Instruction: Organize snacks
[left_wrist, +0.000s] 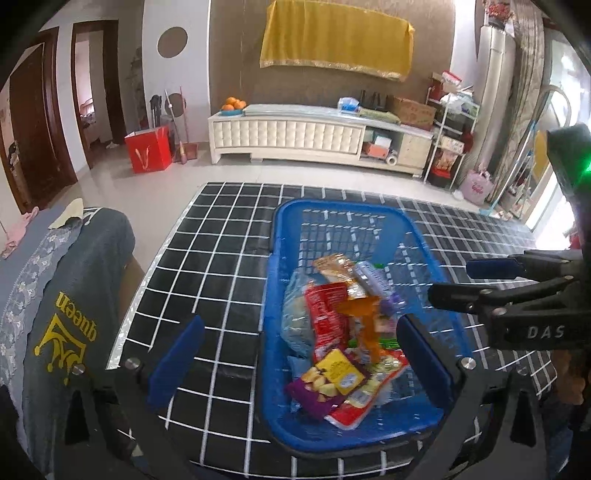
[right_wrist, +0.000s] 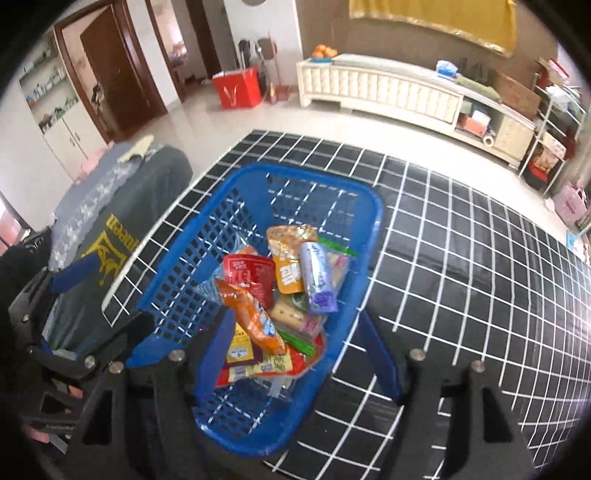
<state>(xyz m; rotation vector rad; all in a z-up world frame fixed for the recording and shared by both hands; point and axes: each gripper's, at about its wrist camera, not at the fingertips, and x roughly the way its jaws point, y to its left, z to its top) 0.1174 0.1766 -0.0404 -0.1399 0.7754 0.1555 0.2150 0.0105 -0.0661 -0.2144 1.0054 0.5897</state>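
A blue plastic basket (left_wrist: 332, 206) (right_wrist: 258, 173) stands on the black table with white grid lines (left_wrist: 221, 258) (right_wrist: 461, 295). It holds several snack packets, among them a red packet (left_wrist: 325, 314) (right_wrist: 247, 275), a purple packet (right_wrist: 317, 280) and a yellow-purple one (left_wrist: 332, 376). An orange packet (left_wrist: 364, 317) (right_wrist: 255, 321) sits on top of the pile and looks blurred in the left wrist view. My left gripper (left_wrist: 301, 358) is open over the basket's near end. My right gripper (right_wrist: 295, 332) (left_wrist: 454, 280) is open above the snacks with nothing between its fingers.
A chair draped in grey cloth with yellow lettering (left_wrist: 74, 295) (right_wrist: 122, 221) stands against the table's left edge. Across the floor are a white low cabinet (left_wrist: 288, 133) and a red box (left_wrist: 147, 147). Bare table lies right of the basket.
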